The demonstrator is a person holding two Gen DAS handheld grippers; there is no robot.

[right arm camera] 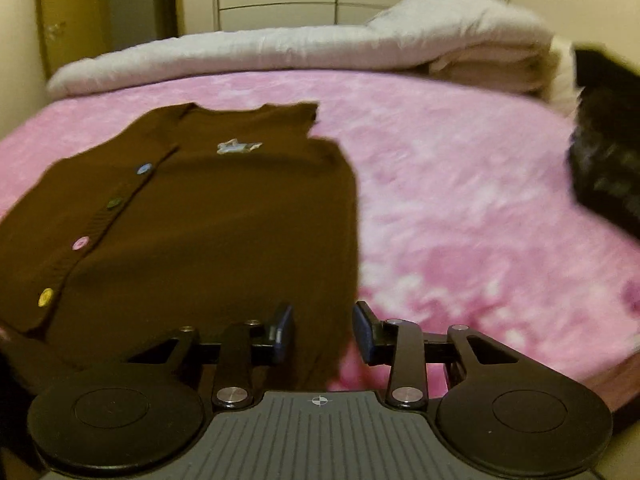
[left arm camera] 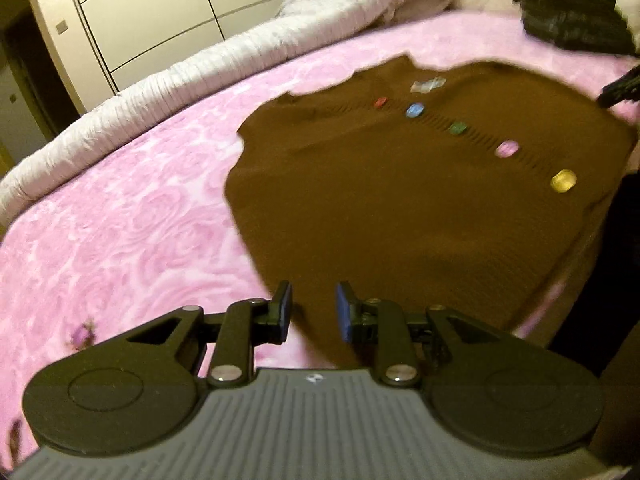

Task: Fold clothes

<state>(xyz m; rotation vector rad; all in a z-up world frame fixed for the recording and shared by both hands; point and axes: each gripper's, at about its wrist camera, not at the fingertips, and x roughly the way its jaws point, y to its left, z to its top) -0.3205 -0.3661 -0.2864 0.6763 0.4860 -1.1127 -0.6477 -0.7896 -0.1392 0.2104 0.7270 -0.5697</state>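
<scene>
A brown knit cardigan [left arm camera: 400, 184] lies flat on the pink bed cover [left arm camera: 120, 220], with a row of coloured buttons [left arm camera: 415, 110] down its front and a label at the collar. My left gripper [left arm camera: 314, 310] hovers over the cardigan's near side edge; its blue pads stand apart and nothing is pressed between them. In the right wrist view the same cardigan [right arm camera: 208, 232] fills the left half. My right gripper [right arm camera: 324, 330] is open above the garment's near right edge, and only cloth lying below shows through the gap.
A rolled white quilt [right arm camera: 280, 50] runs along the bed's far side, before pale cupboard doors [left arm camera: 160, 8]. A black bundle [right arm camera: 608, 168] sits at the right on the pink cover [right arm camera: 480, 200]. The wooden bed edge [right arm camera: 624, 384] shows at the near right.
</scene>
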